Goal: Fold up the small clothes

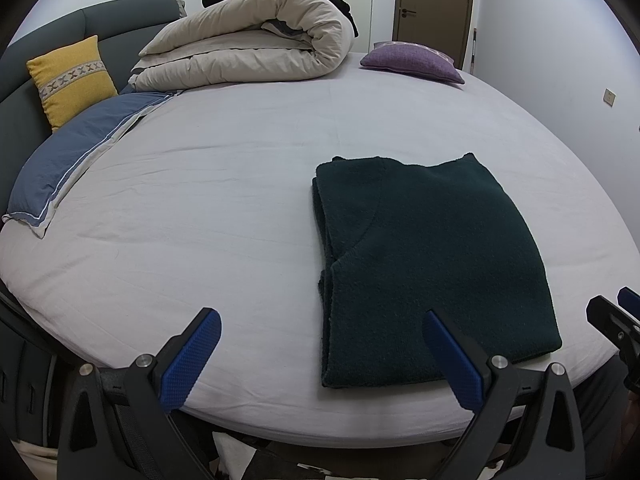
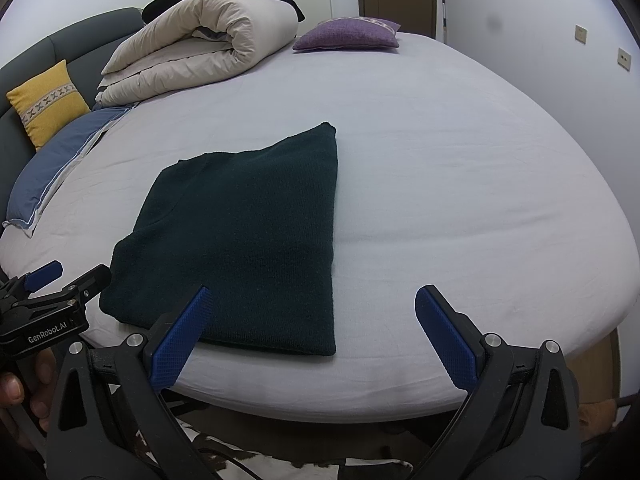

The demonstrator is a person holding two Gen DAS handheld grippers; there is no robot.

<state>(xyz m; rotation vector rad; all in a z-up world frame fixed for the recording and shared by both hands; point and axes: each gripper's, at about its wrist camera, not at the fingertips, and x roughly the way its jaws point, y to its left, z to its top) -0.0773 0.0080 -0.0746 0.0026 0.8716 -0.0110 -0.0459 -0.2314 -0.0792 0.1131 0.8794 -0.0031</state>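
Note:
A dark green sweater lies folded into a flat rectangle near the front edge of the bed; it also shows in the right wrist view. My left gripper is open and empty, held above the bed's front edge, its right finger over the sweater's near edge. My right gripper is open and empty, its left finger over the sweater's near edge. The right gripper's fingers show at the right edge of the left wrist view. The left gripper shows at the left edge of the right wrist view.
A rolled beige duvet and a purple cushion lie at the far side of the bed. A yellow cushion and a blue pillow lie at the left by the grey headboard. A wall stands at the right.

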